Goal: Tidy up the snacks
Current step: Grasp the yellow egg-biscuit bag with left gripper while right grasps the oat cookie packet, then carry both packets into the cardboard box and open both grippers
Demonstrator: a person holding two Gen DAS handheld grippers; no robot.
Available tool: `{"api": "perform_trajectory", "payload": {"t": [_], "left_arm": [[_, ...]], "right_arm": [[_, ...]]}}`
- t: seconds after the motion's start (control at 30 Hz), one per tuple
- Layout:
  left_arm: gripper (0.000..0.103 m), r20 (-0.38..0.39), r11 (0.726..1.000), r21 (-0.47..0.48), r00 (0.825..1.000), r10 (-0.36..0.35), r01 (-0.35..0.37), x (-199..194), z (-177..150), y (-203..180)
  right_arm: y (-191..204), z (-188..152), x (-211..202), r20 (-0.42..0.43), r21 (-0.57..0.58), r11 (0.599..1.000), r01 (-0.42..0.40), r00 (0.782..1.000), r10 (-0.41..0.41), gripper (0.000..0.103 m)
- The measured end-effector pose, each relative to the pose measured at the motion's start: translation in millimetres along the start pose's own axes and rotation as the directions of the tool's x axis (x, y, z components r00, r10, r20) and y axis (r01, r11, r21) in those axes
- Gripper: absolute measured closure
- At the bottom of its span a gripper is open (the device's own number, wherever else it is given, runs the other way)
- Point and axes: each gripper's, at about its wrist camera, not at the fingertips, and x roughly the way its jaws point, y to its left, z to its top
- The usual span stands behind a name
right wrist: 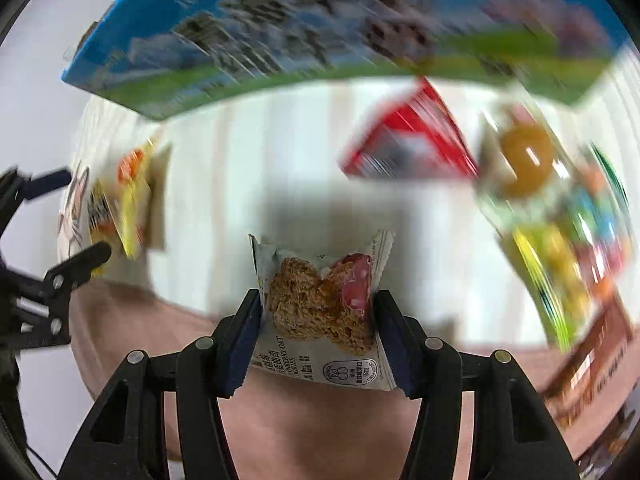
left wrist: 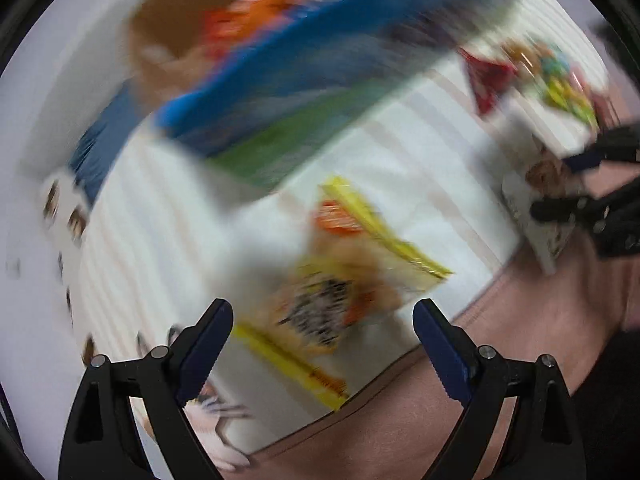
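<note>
My right gripper (right wrist: pixel 318 300) is shut on a white cranberry oat cookie packet (right wrist: pixel 320 308) and holds it above the striped white cloth (right wrist: pixel 280 168). My left gripper (left wrist: pixel 322 316) is open and empty, just above a yellow snack packet (left wrist: pixel 352 280) lying on the cloth. The yellow packet also shows in the right wrist view (right wrist: pixel 124 204), with the left gripper (right wrist: pixel 78 212) beside it. The right gripper with its packet (left wrist: pixel 536 184) shows at the right edge of the left wrist view. Both views are motion-blurred.
A big blue-and-green box (right wrist: pixel 320 32) stands at the back; in the left wrist view it (left wrist: pixel 320 64) holds snacks. A red packet (right wrist: pixel 412 148), a colourful bag (right wrist: pixel 560 216) and a brown packet (right wrist: pixel 592 352) lie to the right. A pink surface (right wrist: pixel 300 420) lies under the cloth.
</note>
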Motion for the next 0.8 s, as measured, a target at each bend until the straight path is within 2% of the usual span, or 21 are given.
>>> {"api": "perform_trajectory", "payload": {"t": [0.07,0.13,0.23,0.3,0.37,0.4,0.47,0.5,0.57,0.67,0.7,0.77,0.8], "left_arm": [[0.011,-0.052,0.998,0.061,0.999,0.007,-0.004,14,7,-11],[0.011,-0.083,0.998,0.067,0.997,-0.006,0.012,26,15,-15],[0.011,-0.065,0.999,-0.029,0.997,-0.048,0.046,30,23,-9],[0.017,-0.062,0.985,-0.149,0.994,-0.092,0.082,31,26,0],[0.018,-0.050,0.945,-0.295,0.985,-0.163,0.141,32,22,9],[0.018,-0.048,0.916,-0.367,0.980,-0.193,0.162,33,19,13],[0.018,-0.047,0.832,-0.515,0.962,-0.270,0.208,38,10,18],[0.018,-0.024,0.767,-0.591,0.945,-0.326,0.249,41,3,19],[0.018,-0.011,0.712,-0.652,0.936,-0.351,0.260,43,-3,17],[0.018,0.017,0.649,-0.707,0.924,-0.382,0.282,44,-9,11],[0.018,0.028,0.634,-0.717,0.921,-0.388,0.289,43,-11,9],[0.018,0.036,0.637,-0.714,0.924,-0.380,0.289,49,-19,20],[0.018,0.033,0.648,-0.706,0.928,-0.371,0.285,47,-20,19]], "right_arm": [[-2,-5,1,-0.004,0.016,1.000,-0.002,1.000,0.002,0.044],[-2,-9,2,-0.004,0.028,1.000,0.002,1.000,-0.002,0.044],[1,-10,5,-0.007,0.056,0.998,-0.009,1.000,0.009,0.044],[-11,-23,4,-0.010,0.091,0.995,-0.027,1.000,0.028,0.044],[-22,-30,4,-0.008,0.133,0.990,-0.046,0.999,0.047,0.044],[-24,-33,6,-0.011,0.157,0.985,-0.064,0.998,0.067,0.044],[-28,-36,8,-0.012,0.185,0.979,-0.081,0.996,0.085,0.044],[-32,-37,8,-0.013,0.200,0.975,-0.092,0.995,0.096,0.043],[-43,-34,8,-0.015,0.223,0.968,-0.112,0.993,0.118,0.041],[-50,-30,4,-0.043,0.205,0.972,-0.115,0.991,0.126,0.035],[-47,-28,0,-0.045,0.173,0.980,-0.100,0.993,0.110,0.029],[-40,-14,-13,-0.031,0.068,0.994,-0.086,0.996,0.088,0.019],[-29,-11,-19,-0.033,-0.027,0.998,-0.058,0.998,0.057,0.012]]}}
